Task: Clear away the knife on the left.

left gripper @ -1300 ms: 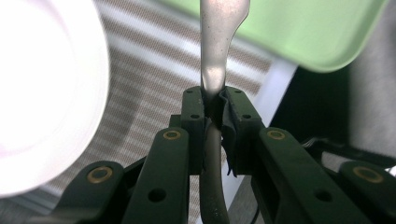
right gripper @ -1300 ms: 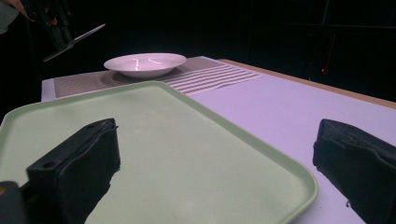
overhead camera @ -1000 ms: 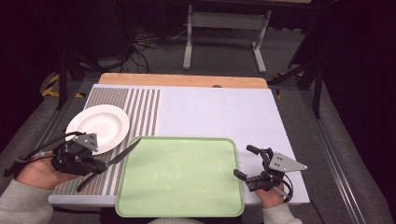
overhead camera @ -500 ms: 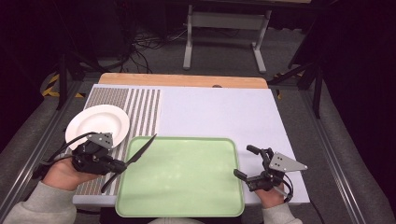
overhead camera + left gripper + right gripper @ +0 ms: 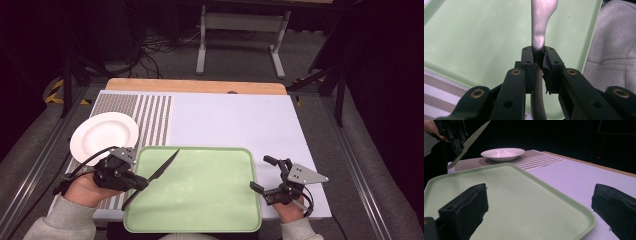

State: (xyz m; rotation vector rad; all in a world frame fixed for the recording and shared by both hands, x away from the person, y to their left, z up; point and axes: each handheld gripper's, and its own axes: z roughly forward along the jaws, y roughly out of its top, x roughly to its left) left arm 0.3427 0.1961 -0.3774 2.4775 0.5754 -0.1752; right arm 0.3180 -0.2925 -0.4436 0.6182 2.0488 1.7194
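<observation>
Knife [image 5: 159,172] over tray's [image 5: 200,227] left edge

The left tool [image 5: 131,181] is sitting low at the near left, its jaws pinching tight together (pads [image 5: 528,58] nearly meeting), with the left hand [image 5: 85,189] wrapping its body and a grey sleeve trailing behind. The right tool [image 5: 264,174] is resting at the near right, jaws gaping wide, the right hand [image 5: 289,210] gripping from behind.
</observation>
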